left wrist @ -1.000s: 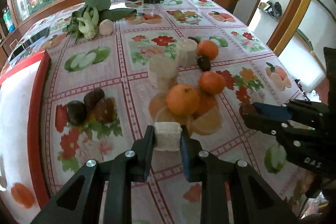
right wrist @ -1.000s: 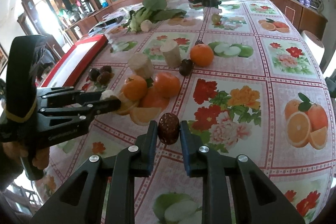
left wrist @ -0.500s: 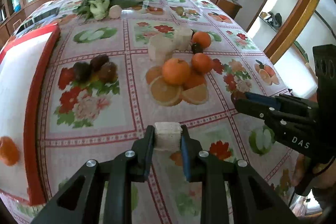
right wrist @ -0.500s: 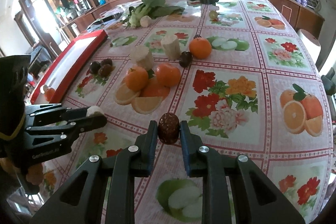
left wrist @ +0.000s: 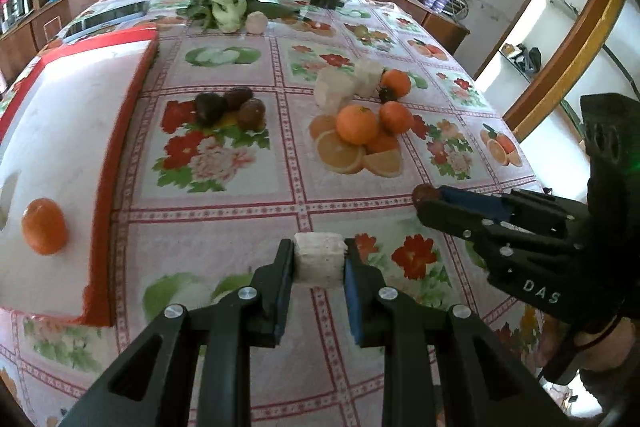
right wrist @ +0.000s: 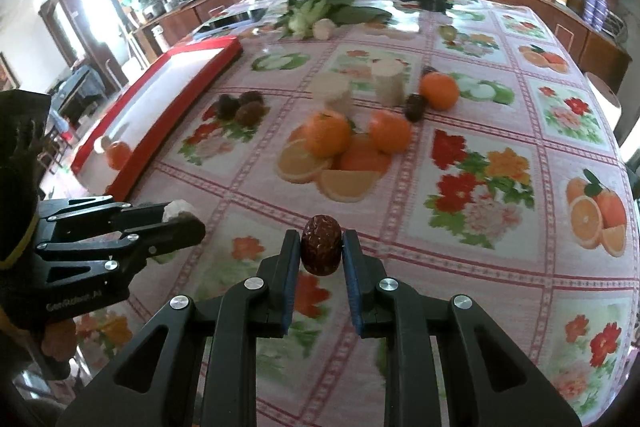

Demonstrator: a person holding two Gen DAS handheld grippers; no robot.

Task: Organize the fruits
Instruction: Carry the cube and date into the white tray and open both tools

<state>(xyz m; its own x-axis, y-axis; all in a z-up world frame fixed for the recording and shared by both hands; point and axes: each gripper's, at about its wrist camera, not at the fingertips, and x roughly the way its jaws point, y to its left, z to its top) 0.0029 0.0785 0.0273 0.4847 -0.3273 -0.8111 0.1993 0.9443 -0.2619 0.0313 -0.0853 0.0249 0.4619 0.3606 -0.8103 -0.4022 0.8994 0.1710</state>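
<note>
Left tongs (left wrist: 320, 263) pinching a pale cut chunk (left wrist: 319, 259) above the desk (left wrist: 248, 195). Right tongs (right wrist: 321, 253) clamped on a dark red date (right wrist: 321, 250), beside the red tray (left wrist: 108, 187).

pale chunk (left wrist: 319, 259), wrinkled red date (right wrist: 321, 250), both aloft

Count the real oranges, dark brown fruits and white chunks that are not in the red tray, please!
Oranges: 3
Dark brown fruits: 5, one in the right tool
White chunks: 3, one in the left tool
Total: 11
</note>
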